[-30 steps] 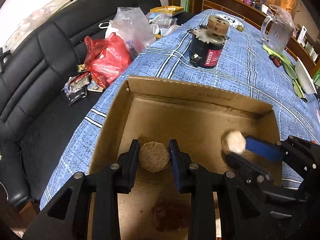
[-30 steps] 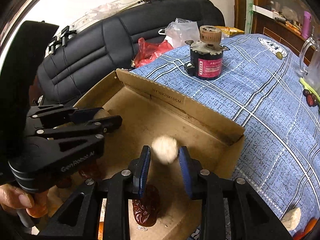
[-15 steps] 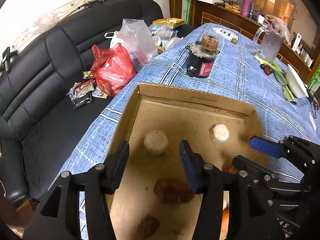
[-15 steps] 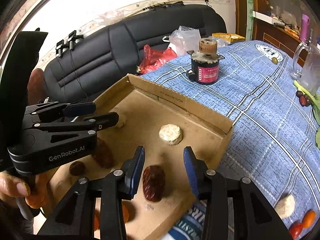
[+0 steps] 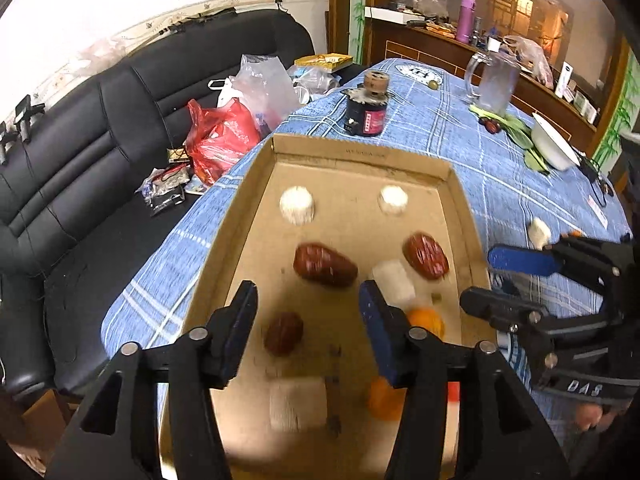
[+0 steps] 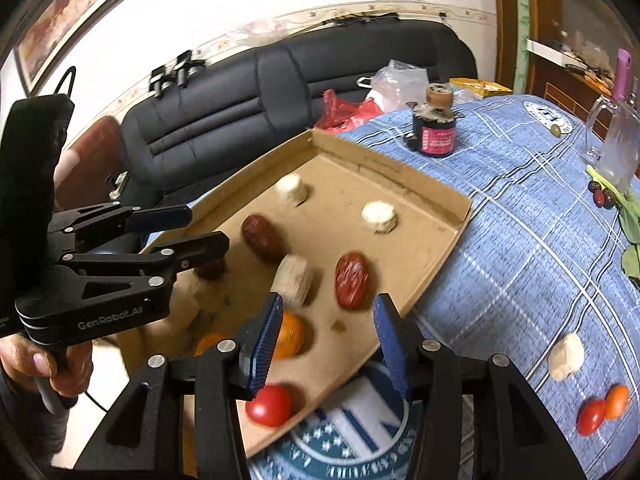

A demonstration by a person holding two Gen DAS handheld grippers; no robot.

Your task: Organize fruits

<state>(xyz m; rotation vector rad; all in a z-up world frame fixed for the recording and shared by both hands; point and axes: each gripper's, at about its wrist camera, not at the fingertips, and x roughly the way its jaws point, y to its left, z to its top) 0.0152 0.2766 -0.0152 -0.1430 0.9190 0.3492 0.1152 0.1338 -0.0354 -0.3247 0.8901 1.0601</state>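
While both claws gape empty, fruits (image 5: 325,265) lie below in the cardboard tray (image 5: 360,152).

I see a matt brown cardboard box (image 5: 460,216) on a woven blue checked tablecloth (image 6: 520,240), wrinkled glossy red dates (image 6: 352,286), chalky rough white chunks (image 5: 297,205), a shiny leather sofa (image 5: 100,128), and a clear glass pitcher (image 5: 494,84) far right.
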